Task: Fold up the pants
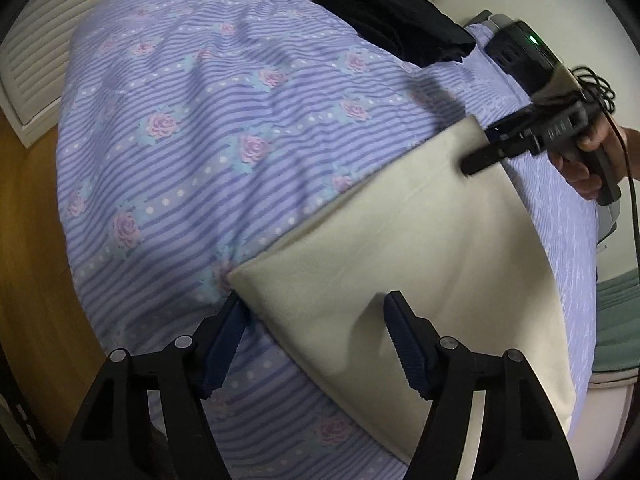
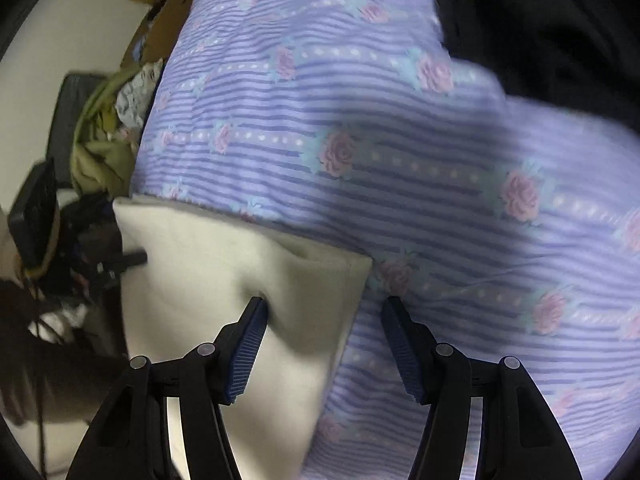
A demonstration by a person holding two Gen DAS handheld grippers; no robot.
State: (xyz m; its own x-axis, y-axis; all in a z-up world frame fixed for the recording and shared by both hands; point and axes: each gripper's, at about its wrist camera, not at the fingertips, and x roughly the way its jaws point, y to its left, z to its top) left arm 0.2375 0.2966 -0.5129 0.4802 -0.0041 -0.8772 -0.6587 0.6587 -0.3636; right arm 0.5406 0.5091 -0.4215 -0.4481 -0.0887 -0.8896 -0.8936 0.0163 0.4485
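Cream pants lie folded flat in a long band on a purple striped bedspread with roses. My left gripper is open and straddles the near corner of the band, one pad off the cloth's edge and one resting on it. My right gripper, held by a hand, points down at the far corner. In the right wrist view the right gripper is open over the pants' corner: its left pad dents the cloth, its right pad is over the bedspread. One of the left gripper's fingers reaches the pants' opposite edge.
A black garment lies at the far end of the bed, also dark at top right. A white louvered door and wooden floor are to the left. A pile of green and patterned clothes sits beside the bed.
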